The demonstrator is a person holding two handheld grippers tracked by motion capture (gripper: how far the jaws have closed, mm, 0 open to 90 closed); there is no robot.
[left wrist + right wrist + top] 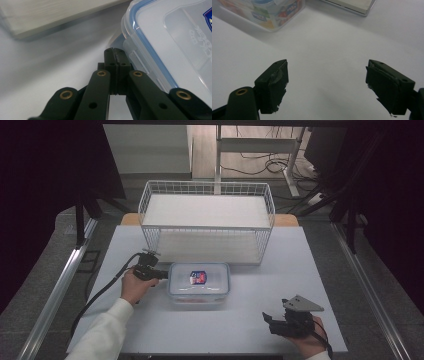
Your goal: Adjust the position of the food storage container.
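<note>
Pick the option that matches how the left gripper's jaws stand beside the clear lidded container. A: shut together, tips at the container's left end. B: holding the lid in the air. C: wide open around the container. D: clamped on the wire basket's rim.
A: in the left gripper view the left gripper has its jaws pressed together with nothing between them, right beside the edge of the container.

White table (260, 330), wire basket (207, 222) at 12 o'clock on its far edge, clear lidded container (199, 284) at centre, just before the basket
</note>
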